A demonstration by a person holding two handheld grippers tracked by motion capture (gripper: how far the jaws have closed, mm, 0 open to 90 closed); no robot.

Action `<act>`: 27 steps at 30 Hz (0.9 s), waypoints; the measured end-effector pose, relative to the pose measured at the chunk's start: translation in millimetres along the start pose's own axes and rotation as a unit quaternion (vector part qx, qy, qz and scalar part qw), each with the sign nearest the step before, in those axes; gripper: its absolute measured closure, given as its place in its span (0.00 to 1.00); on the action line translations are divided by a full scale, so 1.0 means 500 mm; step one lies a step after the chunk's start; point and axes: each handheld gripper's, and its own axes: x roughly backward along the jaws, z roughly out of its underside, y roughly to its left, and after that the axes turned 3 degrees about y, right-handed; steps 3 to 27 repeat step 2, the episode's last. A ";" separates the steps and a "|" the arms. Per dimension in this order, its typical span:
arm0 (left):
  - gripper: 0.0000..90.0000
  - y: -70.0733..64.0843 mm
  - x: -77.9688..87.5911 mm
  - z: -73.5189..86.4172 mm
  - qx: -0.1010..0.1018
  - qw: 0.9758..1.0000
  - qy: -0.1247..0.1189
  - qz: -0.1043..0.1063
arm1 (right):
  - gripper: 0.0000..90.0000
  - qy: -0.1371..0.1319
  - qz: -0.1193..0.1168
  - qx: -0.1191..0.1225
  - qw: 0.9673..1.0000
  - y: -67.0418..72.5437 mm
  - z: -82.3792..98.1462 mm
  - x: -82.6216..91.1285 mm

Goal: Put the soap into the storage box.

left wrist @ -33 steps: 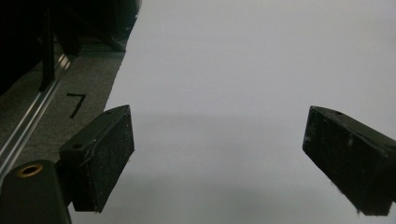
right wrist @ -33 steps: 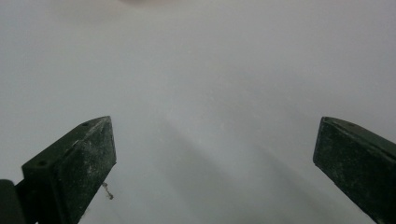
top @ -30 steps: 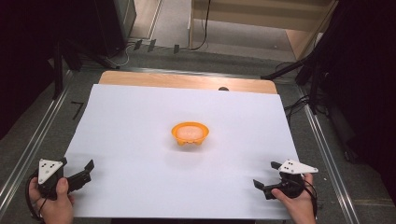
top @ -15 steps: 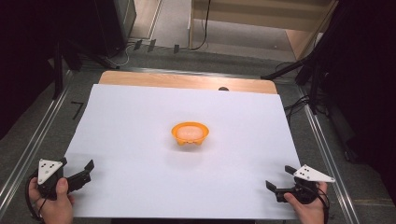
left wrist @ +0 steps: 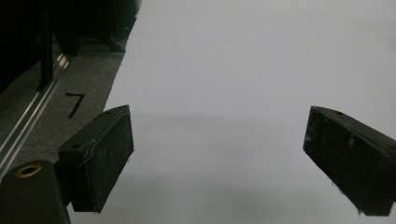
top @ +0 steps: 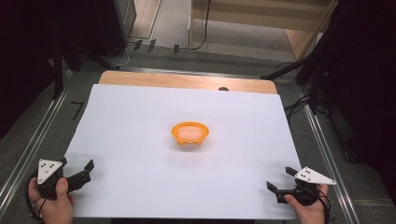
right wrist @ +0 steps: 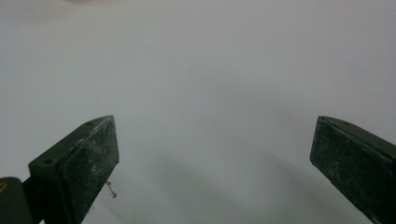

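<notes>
An orange bowl (top: pixel 189 134) with something pale inside stands at the middle of the white sheet (top: pixel 140 121). My left gripper (top: pixel 77 164) rests at the sheet's near left corner, held in a hand, open and holding nothing. My right gripper (top: pixel 280 178) sits at the near right corner, also open and holding nothing. In the left gripper view the wide-apart black pads (left wrist: pixel 105 154) frame bare white sheet (left wrist: pixel 233 93). In the right gripper view my own gripper (right wrist: pixel 215 154) has its two jaws spread over plain white sheet (right wrist: pixel 210 70). Both grippers are far from the bowl.
A wooden table edge (top: pixel 187 81) shows beyond the sheet. Metal rails (top: pixel 28 149) run along the left and right sides. A black mark (left wrist: pixel 74 103) is on the grey mat left of the sheet. Dark stands and cables lie at the back.
My right gripper has drawn back toward the near right corner and a little to the right. The left gripper and the bowl have stayed put.
</notes>
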 end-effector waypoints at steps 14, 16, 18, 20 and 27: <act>0.10 0.000 -0.001 0.000 0.001 1.000 -0.001 0.000 | 0.03 -0.002 0.003 -0.001 1.000 0.002 -0.001 0.001; 0.10 0.000 -0.001 0.000 0.001 1.000 -0.001 0.000 | 0.03 -0.002 0.003 -0.001 1.000 0.002 -0.001 0.001; 0.10 0.000 -0.001 0.000 0.001 1.000 -0.001 0.000 | 0.03 -0.002 0.003 -0.001 1.000 0.002 -0.001 0.001; 0.10 0.000 -0.001 0.000 0.001 1.000 -0.001 0.000 | 0.03 -0.002 0.003 -0.001 1.000 0.002 -0.001 0.001; 0.10 0.000 -0.001 0.000 0.001 1.000 -0.001 0.000 | 0.03 -0.002 0.003 -0.001 1.000 0.002 -0.001 0.001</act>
